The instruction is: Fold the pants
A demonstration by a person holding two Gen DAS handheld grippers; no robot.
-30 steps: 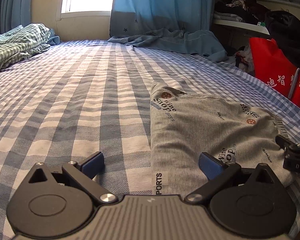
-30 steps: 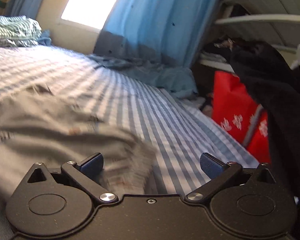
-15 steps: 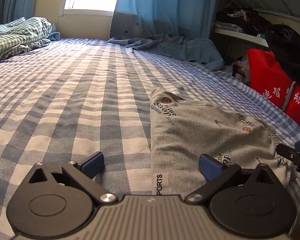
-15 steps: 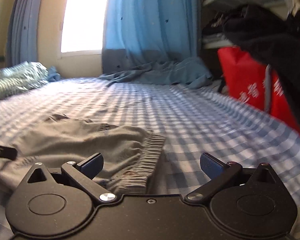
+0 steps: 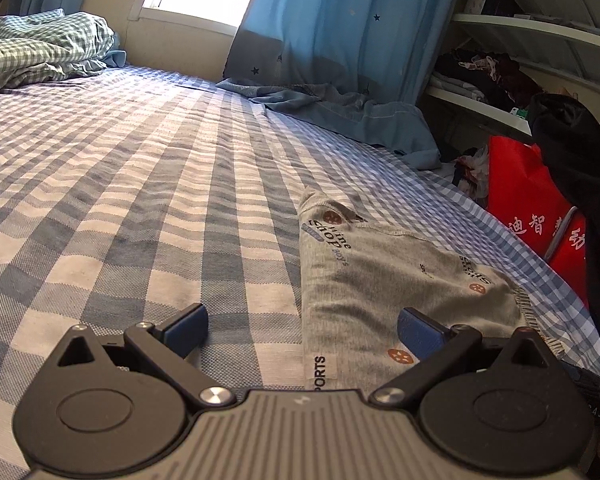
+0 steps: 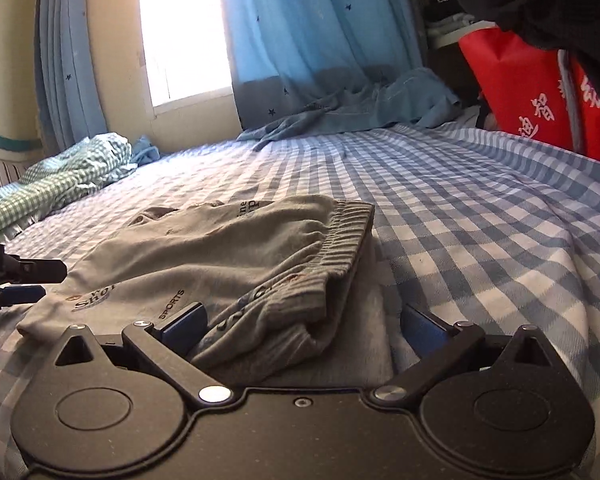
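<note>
**Loose folded pants near the bed's right edge, both tools open**

The bed (image 5: 148, 168), covered in a blue-and-white checked sheet, carries the work. The grey printed pants (image 5: 384, 280) lie on it already doubled over, close to its right edge, with the elastic waistband (image 6: 346, 240) bunched and raised rather than flat. Beyond that edge stands a red bag (image 5: 520, 200), and a crumpled green checked quilt (image 6: 60, 184) sits at the far left corner of the bed.

The left tool (image 5: 302, 330) has its jaws spread wide and grips nothing; its right finger is over the grey cloth, its left over bare sheet. The right tool (image 6: 304, 330) is equally wide open — a fold of the pants lies between its fingers, but it is not pinched.

Risks, as I judge them:
- Closing on that thick bunch could catch several layers at once, so a lift would drag the whole stack and undo the fold.
- The raised waistband may spring back or skew the next fold.
- The pants are so near the right edge that a sideways tug could slide them off the bed.
- Low jaws could snag the sheet along with the cloth — mostly on the left side.
</note>
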